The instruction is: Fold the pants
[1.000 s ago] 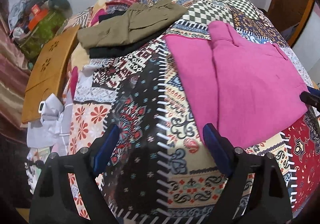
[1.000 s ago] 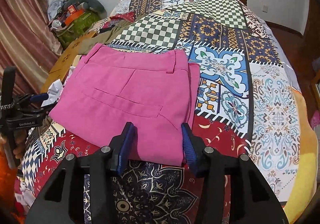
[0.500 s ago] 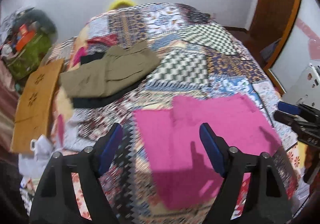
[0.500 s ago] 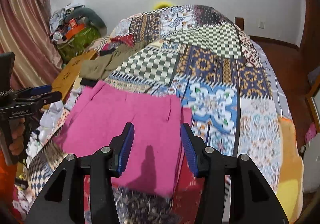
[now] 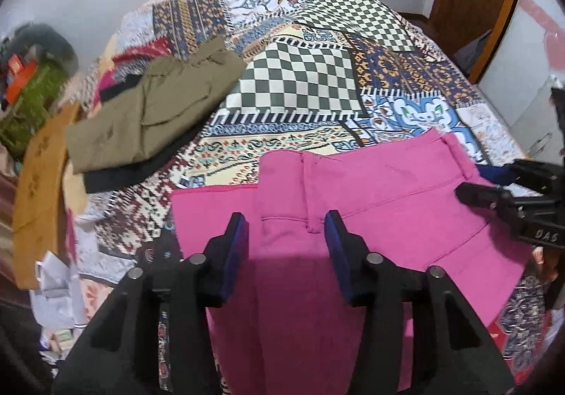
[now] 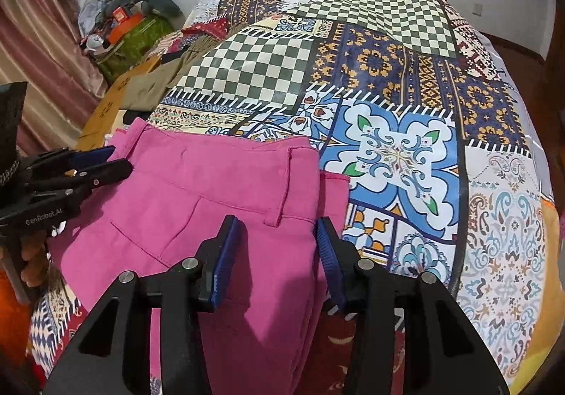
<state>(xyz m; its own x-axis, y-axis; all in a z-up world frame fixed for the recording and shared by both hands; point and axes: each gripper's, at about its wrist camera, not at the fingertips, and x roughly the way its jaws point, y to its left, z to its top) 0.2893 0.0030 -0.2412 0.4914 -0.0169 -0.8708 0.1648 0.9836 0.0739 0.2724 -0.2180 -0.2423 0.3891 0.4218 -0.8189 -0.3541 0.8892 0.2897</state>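
Folded pink pants [image 5: 370, 214] lie flat on the patchwork bedspread [image 5: 310, 84], waistband toward the far side. My left gripper [image 5: 286, 236] is open and hovers over the pants' near left part, holding nothing. My right gripper [image 6: 277, 243] is open over the pants [image 6: 212, 204] near their right edge, also empty. Each gripper shows in the other's view: the right one [image 5: 494, 197] at the pants' right edge, the left one [image 6: 95, 165] at their left edge.
A folded olive garment [image 5: 152, 112] lies on a black one [image 5: 141, 172] at the back left of the bed. A tan wooden board [image 5: 39, 197] and clutter lie off the left edge. A wooden door [image 5: 473, 6] stands at the far right.
Both grippers rose, then came back down over the pink pants. The left gripper moved right from the bare bedspread onto the pants, and its jaws have narrowed. The pants lie as before.
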